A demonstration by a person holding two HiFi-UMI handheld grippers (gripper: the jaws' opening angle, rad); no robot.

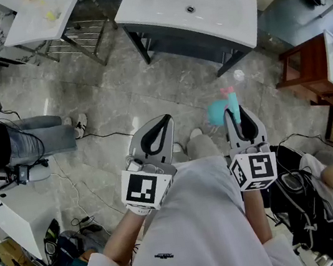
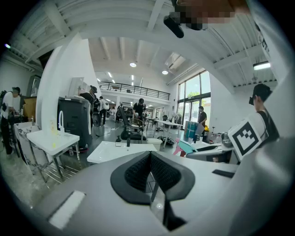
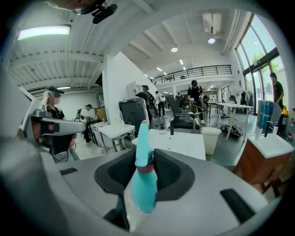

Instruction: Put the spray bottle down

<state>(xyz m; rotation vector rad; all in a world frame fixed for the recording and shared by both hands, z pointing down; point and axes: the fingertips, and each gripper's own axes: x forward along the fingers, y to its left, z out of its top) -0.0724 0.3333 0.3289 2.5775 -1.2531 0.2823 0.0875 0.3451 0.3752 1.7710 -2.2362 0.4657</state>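
Note:
A teal spray bottle (image 3: 143, 179) with a pink collar stands between the jaws of my right gripper (image 3: 145, 154), which is shut on its neck; the nozzle sticks up past the pads. In the head view the bottle (image 1: 220, 112) shows teal and pink just ahead of the right gripper (image 1: 237, 111), held above the floor in front of the person's body. My left gripper (image 1: 166, 121) hangs beside it at the left. Its pads meet at the tip with nothing between them, as the left gripper view (image 2: 150, 154) also shows.
A white sink table (image 1: 196, 10) stands ahead on the grey stone floor. Further left is a white table (image 1: 40, 21) on a metal frame. A wooden cabinet (image 1: 307, 68) is at the right, a seated person (image 1: 22, 140) at the left. Cables (image 1: 74, 182) and a black bag (image 1: 295, 183) lie near the feet.

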